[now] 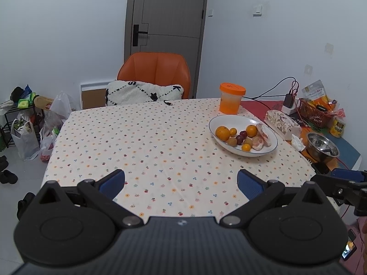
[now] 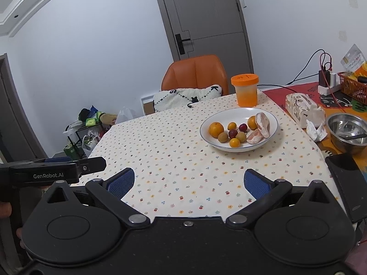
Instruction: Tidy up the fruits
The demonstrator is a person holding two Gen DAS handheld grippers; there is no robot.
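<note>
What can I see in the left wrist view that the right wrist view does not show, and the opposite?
Only the left wrist view shows the yellow can beside the brown basket, and dark shoes on the floor.

Only the right wrist view shows the ceiling moulding and a dark door frame at the far left.

Both show the white plate of fruit, the orange-lidded jar, the orange chair, the steel bowl, and both grippers open: left gripper, right gripper.

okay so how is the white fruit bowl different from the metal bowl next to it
The white bowl is shallow, wide and holds fruit; the metal bowl is deeper, shiny, and holds only what looks like a utensil. The white bowl sits on the dotted tablecloth, the metal bowl beyond its edge on a patterned mat. Both are round and upright.
</note>
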